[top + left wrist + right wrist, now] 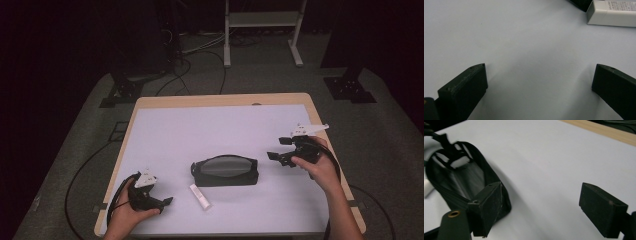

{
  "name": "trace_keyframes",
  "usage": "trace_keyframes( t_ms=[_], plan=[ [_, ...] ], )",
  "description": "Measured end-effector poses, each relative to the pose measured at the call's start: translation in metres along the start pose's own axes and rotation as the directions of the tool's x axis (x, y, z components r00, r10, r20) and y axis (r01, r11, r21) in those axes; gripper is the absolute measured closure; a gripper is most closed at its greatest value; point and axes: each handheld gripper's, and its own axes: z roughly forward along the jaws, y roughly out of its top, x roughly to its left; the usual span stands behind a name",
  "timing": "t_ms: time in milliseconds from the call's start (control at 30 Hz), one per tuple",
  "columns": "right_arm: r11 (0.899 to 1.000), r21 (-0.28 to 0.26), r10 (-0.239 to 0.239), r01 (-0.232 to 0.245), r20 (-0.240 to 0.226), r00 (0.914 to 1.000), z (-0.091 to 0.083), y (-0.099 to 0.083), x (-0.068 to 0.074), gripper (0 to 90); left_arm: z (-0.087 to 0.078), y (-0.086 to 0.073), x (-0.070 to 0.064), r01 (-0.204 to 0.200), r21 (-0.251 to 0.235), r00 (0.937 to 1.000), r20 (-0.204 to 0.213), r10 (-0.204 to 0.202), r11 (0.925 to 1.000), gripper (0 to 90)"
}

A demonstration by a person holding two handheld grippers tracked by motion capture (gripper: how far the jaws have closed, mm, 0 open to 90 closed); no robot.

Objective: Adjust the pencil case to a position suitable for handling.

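Observation:
A black pouch [224,170] with its top unzipped lies in the middle of the white-covered table [220,125]. In front of it, toward the left, rests a small white box [200,196] with print on one face, also at the top right of the left gripper view [614,13]. My left gripper [167,201] sits low at the front left, open, with nothing between its jaws [539,82]. My right gripper [272,156] hovers just right of the pouch [461,182], open and holding nothing [541,207].
The table's wooden rim [225,100] shows along the far edge and the sides. Cables [85,175] trail over the dark floor. A white metal frame [262,30] and black stand feet [350,87] stand beyond the table.

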Motion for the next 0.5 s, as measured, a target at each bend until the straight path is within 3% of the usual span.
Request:
trace_keyframes(
  t_ms=[233, 367, 433, 500],
  plan=[
    [0.998, 0.039, 0.050, -0.054, 0.096, 0.9941, -0.003, -0.024, -0.010, 17.7, 0.000, 0.000, 0.000, 0.000, -0.001, 1.0000, 0.000, 0.000, 1.0000, 0.0],
    [0.994, 0.072, 0.066, -0.077, 0.151, 0.9863, -0.003, -0.037, -0.012, 17.8, 0.000, 0.000, 0.000, 0.000, 0.000, 1.0000, 0.000, 0.000, 1.0000, 0.0],
    [0.988, 0.125, 0.064, -0.092, 0.211, 0.9754, 0.001, -0.043, -0.012, 17.8, 0.000, 0.000, 0.000, 0.000, 0.002, 1.0000, 0.000, 0.000, 1.0000, 0.0],
    [0.984, 0.152, 0.056, -0.095, 0.239, 0.9695, 0.003, -0.048, -0.012, 18.0, 0.000, 0.000, 0.000, 0.000, 0.000, 1.0000, 0.001, 0.000, 1.0000, 0.0]
  ],
)
